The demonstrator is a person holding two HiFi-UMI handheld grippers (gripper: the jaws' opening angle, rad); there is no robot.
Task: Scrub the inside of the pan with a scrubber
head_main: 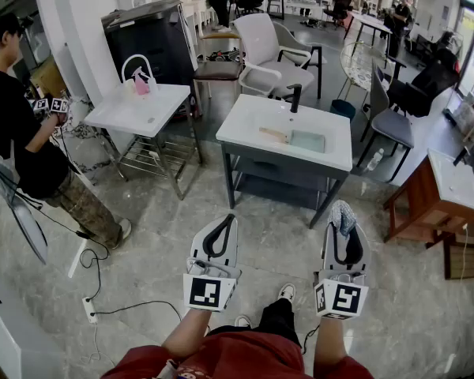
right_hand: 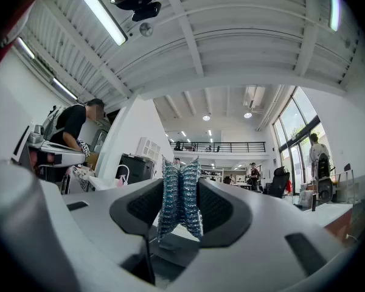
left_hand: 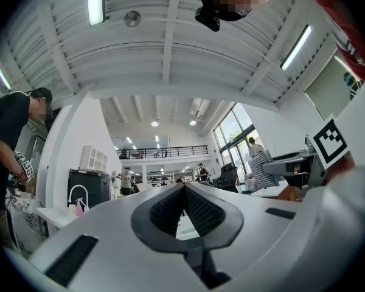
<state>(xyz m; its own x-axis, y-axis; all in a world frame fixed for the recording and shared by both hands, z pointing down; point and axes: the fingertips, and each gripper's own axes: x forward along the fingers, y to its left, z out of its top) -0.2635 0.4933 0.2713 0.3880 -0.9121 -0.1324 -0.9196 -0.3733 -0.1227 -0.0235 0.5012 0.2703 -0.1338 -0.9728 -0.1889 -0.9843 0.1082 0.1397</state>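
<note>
Your right gripper (right_hand: 180,184) clamps a scrubber (right_hand: 179,201), a wad of silvery-blue metal mesh folded double and standing upright between the ribbed black pads (right_hand: 214,208). Its crinkled top rises above the jaw tips. In the head view the same scrubber (head_main: 342,216) shows only as a small grey tuft at the tip of that gripper (head_main: 342,208).

Your left gripper (left_hand: 184,190) has its jaws drawn in until the tips meet. Only a thin wedge of light remains lower down, and nothing is held. In the head view this gripper (head_main: 230,219) appears as a smooth white shell around a black loop.

Both grippers hang over a glossy, marble-patterned floor (head_main: 150,243), well apart from the white sink table (head_main: 257,123) with its black tap (head_main: 295,96). A flat wooden piece (head_main: 273,134) and a pale green slab (head_main: 307,140) lie on that top, but you cannot tell what they are. Your arms are cut off at the lower edge.
</note>
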